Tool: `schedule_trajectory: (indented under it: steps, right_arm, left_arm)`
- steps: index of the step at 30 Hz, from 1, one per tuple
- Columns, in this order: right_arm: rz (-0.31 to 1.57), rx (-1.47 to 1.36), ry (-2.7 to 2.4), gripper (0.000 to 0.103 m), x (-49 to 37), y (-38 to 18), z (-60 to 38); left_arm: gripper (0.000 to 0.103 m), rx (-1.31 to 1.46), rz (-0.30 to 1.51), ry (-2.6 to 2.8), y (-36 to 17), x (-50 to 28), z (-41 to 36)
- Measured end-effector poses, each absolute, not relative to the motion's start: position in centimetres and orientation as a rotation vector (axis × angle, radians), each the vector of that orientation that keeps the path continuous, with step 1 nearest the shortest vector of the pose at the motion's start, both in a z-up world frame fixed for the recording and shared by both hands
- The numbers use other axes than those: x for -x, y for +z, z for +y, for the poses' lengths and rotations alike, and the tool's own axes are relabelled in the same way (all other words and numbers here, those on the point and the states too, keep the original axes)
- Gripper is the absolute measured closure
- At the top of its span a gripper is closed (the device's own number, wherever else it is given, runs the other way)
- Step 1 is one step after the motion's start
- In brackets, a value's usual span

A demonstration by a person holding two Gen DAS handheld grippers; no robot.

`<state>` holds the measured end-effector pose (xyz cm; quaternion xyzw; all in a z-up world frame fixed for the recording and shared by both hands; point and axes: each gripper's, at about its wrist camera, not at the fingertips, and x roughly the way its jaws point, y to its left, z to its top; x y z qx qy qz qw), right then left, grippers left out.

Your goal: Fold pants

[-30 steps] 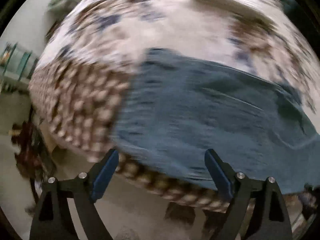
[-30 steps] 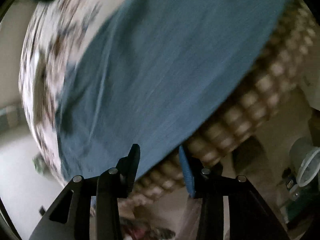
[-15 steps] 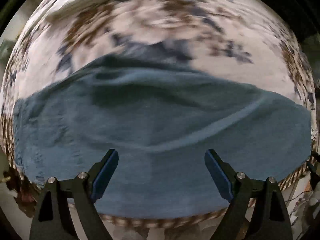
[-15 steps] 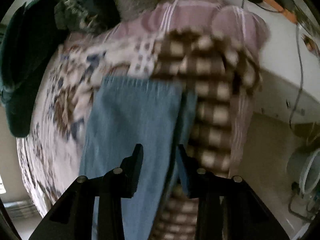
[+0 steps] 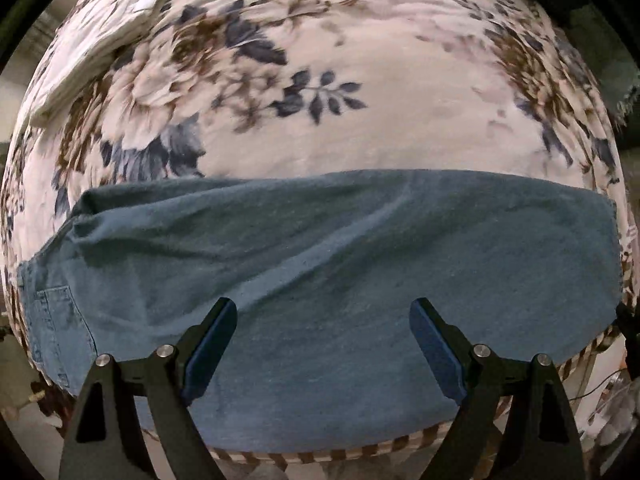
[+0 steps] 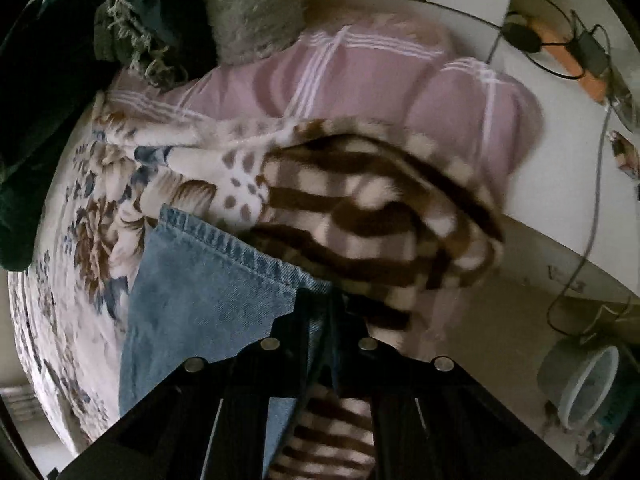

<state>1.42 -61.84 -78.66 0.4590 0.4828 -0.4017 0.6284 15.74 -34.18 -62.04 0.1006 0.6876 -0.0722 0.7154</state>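
Observation:
Blue denim pants (image 5: 328,264) lie stretched across the near edge of a bed with a floral blanket (image 5: 360,92), waist and back pocket at the left. My left gripper (image 5: 322,316) hovers open above the middle of the pants, holding nothing. In the right wrist view the leg hem (image 6: 224,248) of the pants (image 6: 192,320) lies by the bed corner. My right gripper (image 6: 324,300) is shut on the edge of the pants near that hem.
A brown checked blanket border (image 6: 372,220) and a pink plaid cover (image 6: 360,76) hang at the bed corner. Dark clothes (image 6: 48,92) lie at the far left. A grey bucket (image 6: 584,380) and cables (image 6: 592,200) are on the floor. A folded cloth (image 5: 100,44) lies on the bed.
Both views have swung and steadied. The left gripper now looks squarely over the pants, still open. The right gripper has moved to the leg hem and closed on the denim edge.

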Motion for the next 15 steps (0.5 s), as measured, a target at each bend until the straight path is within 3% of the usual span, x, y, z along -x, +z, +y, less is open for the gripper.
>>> schedule_trajectory:
  steps: [6,8,9,15]
  right_arm:
    - [1.256,-1.142,-0.827,0.088,-0.7,-80.5,-62.6]
    - [1.283,-1.060,-0.792,0.070,-2.3,-78.4,-61.4]
    - [1.293,-1.025,-0.763,0.067,-3.1,-77.5,-60.6]
    - [1.530,-0.883,-0.143,0.062,-16.6,-75.9,-43.4]
  left_arm:
    - [0.015,-0.204,1.526,-0.149,-61.2,-18.0,-32.1]
    - [0.015,-0.205,1.501,-0.107,-60.3,-18.6,-29.4]
    - [0.015,-0.213,1.484,-0.061,-59.8,-18.8,-27.5]
    - [0.015,-0.168,1.447,0.196,-59.6,-21.1,-15.2]
